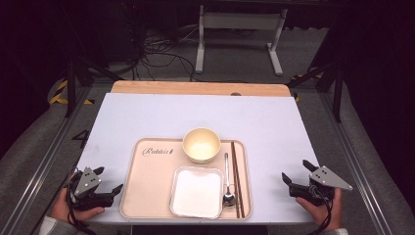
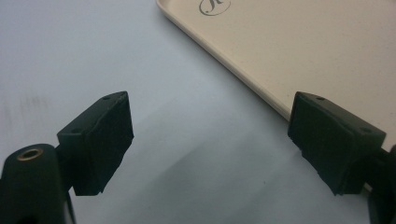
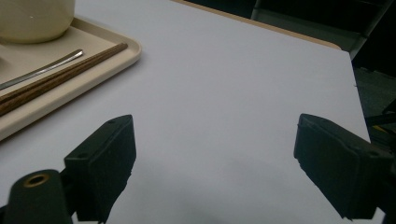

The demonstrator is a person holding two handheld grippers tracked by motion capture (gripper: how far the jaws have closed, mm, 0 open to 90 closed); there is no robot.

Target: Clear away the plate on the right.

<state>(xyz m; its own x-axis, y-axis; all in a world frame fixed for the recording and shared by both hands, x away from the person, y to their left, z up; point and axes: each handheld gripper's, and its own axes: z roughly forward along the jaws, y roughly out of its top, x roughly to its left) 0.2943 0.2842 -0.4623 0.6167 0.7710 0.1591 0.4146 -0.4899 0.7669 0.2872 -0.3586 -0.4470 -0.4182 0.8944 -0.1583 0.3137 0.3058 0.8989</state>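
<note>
Both tongs we held released and empty: our left gripper point(image 1: 108, 180) just beside the tray point(image 1: 147, 196), our right gripper point(image 1: 296, 176) apart from it. Chopsticks point(image 1: 236, 177) and spoon point(image 1: 227, 181) lay nearer the right, long axes pointing away from us.

The tray point(image 1: 147, 191) is beige with dark script lettering. The bowl point(image 1: 201, 145) is cream, the chopsticks point(image 1: 235, 176) brown, the table point(image 1: 147, 117) pale lavender-white.
</note>
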